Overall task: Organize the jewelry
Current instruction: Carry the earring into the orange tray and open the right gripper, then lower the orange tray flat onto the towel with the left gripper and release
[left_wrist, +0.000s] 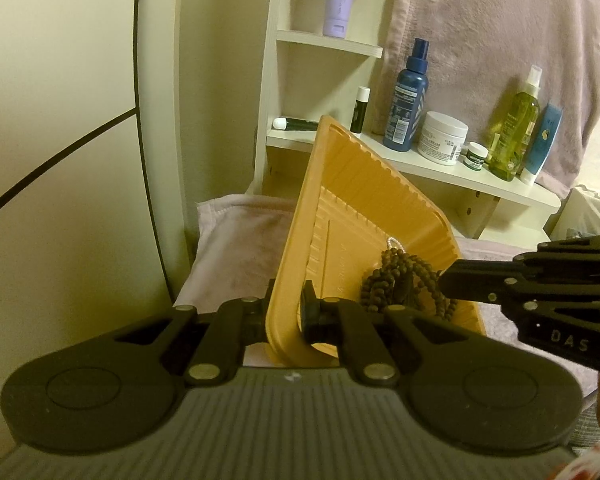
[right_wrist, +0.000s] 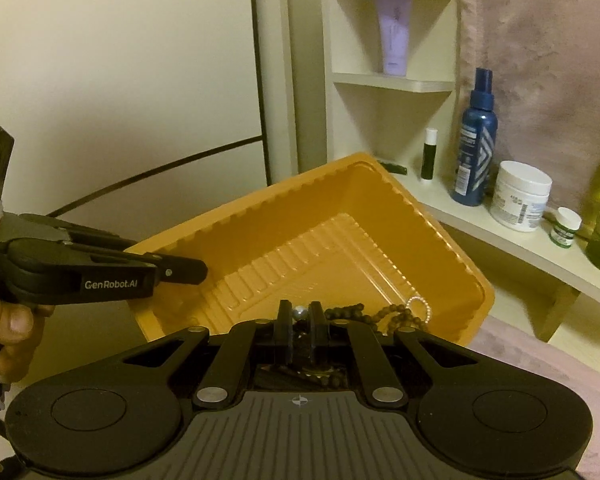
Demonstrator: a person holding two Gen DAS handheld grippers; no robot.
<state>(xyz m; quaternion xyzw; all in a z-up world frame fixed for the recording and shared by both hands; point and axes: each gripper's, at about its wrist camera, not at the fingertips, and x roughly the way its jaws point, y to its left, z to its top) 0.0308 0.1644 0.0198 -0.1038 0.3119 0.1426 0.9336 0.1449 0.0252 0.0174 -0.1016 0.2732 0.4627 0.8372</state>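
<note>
An orange plastic tray (left_wrist: 356, 208) is tilted up on its side; my left gripper (left_wrist: 289, 314) is shut on its near rim. A dark brown bead necklace (left_wrist: 396, 280) and a small pearl ring (left_wrist: 394, 243) lie in the tray's low corner. My right gripper (left_wrist: 446, 282) reaches in from the right, its tip at the beads. In the right wrist view the tray (right_wrist: 320, 216) fills the middle. My right gripper (right_wrist: 299, 314) is shut on a silver bead (right_wrist: 299, 313), with the brown beads (right_wrist: 384, 314) and pearl ring (right_wrist: 420, 305) to its right. The left gripper (right_wrist: 198, 270) grips the tray's left rim.
A white corner shelf (left_wrist: 440, 168) behind the tray holds a blue spray bottle (left_wrist: 408, 100), a white cream jar (left_wrist: 442, 138), a green bottle (left_wrist: 516, 128) and small tubes. A pink towel (left_wrist: 236, 248) covers the surface below. A cream wall is at left.
</note>
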